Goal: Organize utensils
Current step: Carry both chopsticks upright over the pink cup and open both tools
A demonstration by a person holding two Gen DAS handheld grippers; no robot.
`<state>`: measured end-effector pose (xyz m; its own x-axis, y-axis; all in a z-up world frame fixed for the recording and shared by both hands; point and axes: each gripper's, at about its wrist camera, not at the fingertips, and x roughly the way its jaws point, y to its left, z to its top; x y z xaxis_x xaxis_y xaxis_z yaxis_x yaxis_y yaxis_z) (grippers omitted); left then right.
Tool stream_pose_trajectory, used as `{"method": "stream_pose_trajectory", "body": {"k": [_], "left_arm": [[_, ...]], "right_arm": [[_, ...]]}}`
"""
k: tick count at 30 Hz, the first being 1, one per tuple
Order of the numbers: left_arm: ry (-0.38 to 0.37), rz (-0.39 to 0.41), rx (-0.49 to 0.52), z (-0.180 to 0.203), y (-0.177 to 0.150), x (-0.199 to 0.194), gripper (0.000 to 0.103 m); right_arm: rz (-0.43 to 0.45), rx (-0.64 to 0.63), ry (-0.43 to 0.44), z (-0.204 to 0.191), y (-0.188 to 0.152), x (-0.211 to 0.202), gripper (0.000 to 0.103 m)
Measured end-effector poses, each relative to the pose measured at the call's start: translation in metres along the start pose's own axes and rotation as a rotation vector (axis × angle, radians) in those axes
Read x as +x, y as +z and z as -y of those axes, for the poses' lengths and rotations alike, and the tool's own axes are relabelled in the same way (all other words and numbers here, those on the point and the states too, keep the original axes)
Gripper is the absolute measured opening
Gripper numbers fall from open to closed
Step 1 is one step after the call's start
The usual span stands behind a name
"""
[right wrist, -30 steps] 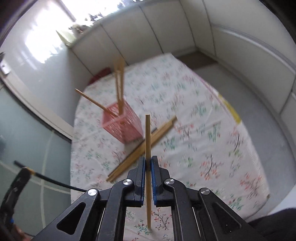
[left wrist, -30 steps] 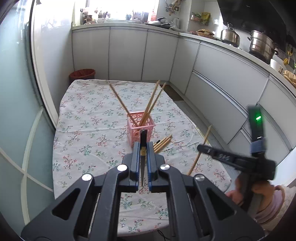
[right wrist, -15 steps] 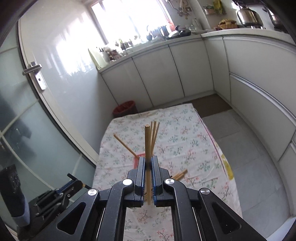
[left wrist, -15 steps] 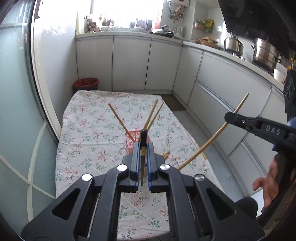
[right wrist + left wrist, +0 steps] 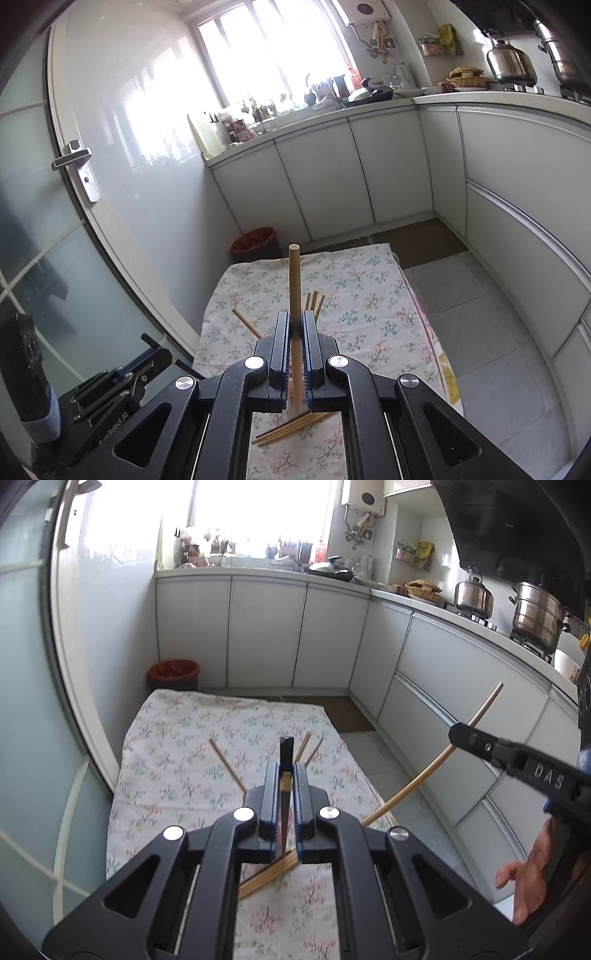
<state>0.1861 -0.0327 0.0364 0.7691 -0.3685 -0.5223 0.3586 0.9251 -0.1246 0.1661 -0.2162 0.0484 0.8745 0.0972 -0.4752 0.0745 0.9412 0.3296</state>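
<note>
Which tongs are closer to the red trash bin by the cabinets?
Hard to tell. Both the left tongs and the right tongs hang above the near end of the flowered cloth, far from the red trash bin.

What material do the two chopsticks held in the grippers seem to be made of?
The light chopstick in the right gripper looks like bare wood or bamboo: pale tan, matte, with a round cut end. The dark chopstick in the left gripper is black and smooth with a gold band, perhaps lacquered wood or plastic; I cannot tell which.
</note>
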Motion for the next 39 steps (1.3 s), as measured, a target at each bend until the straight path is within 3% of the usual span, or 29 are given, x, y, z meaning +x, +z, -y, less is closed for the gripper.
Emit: {"method": "stream_pose_trajectory", "body": {"k": [9, 22, 27, 30, 36, 39], "left_arm": [[0.02, 0.031, -0.003, 0.005, 0.032, 0.043, 0.008], [0.057, -0.074, -0.059, -0.022, 0.008, 0.115, 0.008], [0.077, 0.001, -0.056, -0.026, 0.007, 0.095, 0.009], [0.095, 0.041, -0.059, -0.033, 0.013, 0.076, 0.018], [0.131, 0.029, -0.062, -0.043, 0.005, 0.074, 0.019], [0.168, 0.011, -0.079, -0.05, -0.005, 0.075, 0.022]], "right_arm": [[0.006, -0.022, 0.004, 0.0, 0.023, 0.046, 0.006], [-0.045, -0.056, 0.024, -0.009, 0.015, 0.117, 0.006], [-0.072, -0.06, 0.026, -0.011, 0.004, 0.139, 0.006], [-0.077, -0.064, 0.031, -0.015, 0.003, 0.146, 0.006], [-0.098, -0.09, 0.032, -0.028, -0.009, 0.168, 0.007], [-0.154, -0.089, 0.054, -0.031, -0.024, 0.183, 0.008]]}}
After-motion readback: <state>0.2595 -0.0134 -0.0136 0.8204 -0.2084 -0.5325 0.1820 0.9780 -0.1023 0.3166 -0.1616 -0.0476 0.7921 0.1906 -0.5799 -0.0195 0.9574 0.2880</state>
